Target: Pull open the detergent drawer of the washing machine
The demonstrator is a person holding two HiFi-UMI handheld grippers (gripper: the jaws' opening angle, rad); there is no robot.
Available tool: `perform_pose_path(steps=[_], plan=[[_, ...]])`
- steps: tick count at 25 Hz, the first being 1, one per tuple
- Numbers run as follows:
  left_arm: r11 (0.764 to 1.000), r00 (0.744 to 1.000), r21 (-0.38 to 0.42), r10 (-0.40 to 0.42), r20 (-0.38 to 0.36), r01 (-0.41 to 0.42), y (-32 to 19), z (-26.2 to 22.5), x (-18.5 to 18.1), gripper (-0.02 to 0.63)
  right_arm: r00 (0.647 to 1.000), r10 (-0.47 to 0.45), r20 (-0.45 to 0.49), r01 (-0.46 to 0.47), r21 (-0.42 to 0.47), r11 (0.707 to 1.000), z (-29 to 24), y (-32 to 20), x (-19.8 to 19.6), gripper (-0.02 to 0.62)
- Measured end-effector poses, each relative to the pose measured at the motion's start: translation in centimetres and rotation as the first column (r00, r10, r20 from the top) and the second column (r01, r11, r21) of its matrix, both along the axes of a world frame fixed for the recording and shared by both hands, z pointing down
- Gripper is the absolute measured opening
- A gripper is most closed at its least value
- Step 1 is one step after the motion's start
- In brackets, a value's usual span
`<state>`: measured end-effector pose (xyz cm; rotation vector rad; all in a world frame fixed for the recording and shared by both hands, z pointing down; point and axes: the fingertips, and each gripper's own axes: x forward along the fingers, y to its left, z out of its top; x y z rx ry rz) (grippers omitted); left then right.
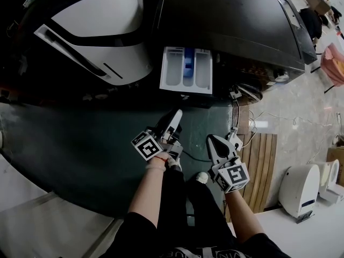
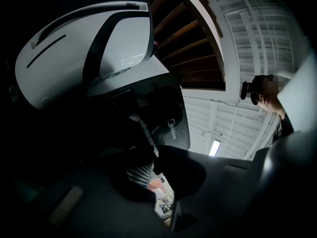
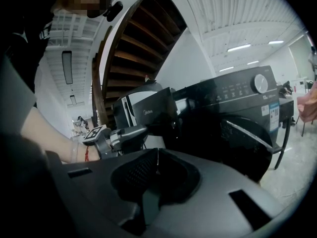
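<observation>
**Head view.** The washing machine [image 1: 231, 26], dark-cased, stands at the top of the frame. Its detergent drawer [image 1: 186, 69] is pulled out of the front at the upper left, exposing white compartments and one blue insert. A white appliance [image 1: 97, 31] stands just beside the machine on the left. The left gripper [image 1: 176, 115] points at the drawer from below, near its front edge but clear of it. The right gripper [image 1: 212, 139] is held beside the left one, further back from the machine. A slatted wooden board [image 1: 261, 160] lies on the floor to the right.

**Left gripper view.** The left gripper [image 2: 154, 157] has its jaws a narrow gap apart, with nothing between them. Beyond the tips rises the drawer's dark front face [image 2: 166, 113]. The white appliance [image 2: 64, 58] is to its left and the underside of a staircase [image 2: 193, 43] is above.

**Right gripper view.** The right gripper [image 3: 157, 156] has its jaws fully together and holds nothing. Ahead stands the washing machine [image 3: 237, 128] with its round dial [image 3: 260, 83]. The drawer [image 3: 148, 110] juts from the machine's upper left corner, and the left gripper [image 3: 116, 135] sits in front of it
</observation>
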<state>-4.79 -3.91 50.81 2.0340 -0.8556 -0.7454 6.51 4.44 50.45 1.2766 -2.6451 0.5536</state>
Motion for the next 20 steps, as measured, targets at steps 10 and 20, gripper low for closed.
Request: perform_pose_path(steps=[10, 20], plan=[[0.998, 0.981, 0.053, -0.044, 0.188, 0.034, 1.9, -2.2, -0.6, 0.009, 0.999, -0.030, 0.009, 0.030, 0.036, 0.999, -2.0, 0.5, 0.3, 0.012], [0.990, 0.908, 0.112, -0.126, 0.398, 0.088, 4.0, -5.5, -1.8, 0.009, 0.997, -0.079, -0.011, 0.079, 0.075, 0.994, -5.2, 1.3, 1.2, 0.012]])
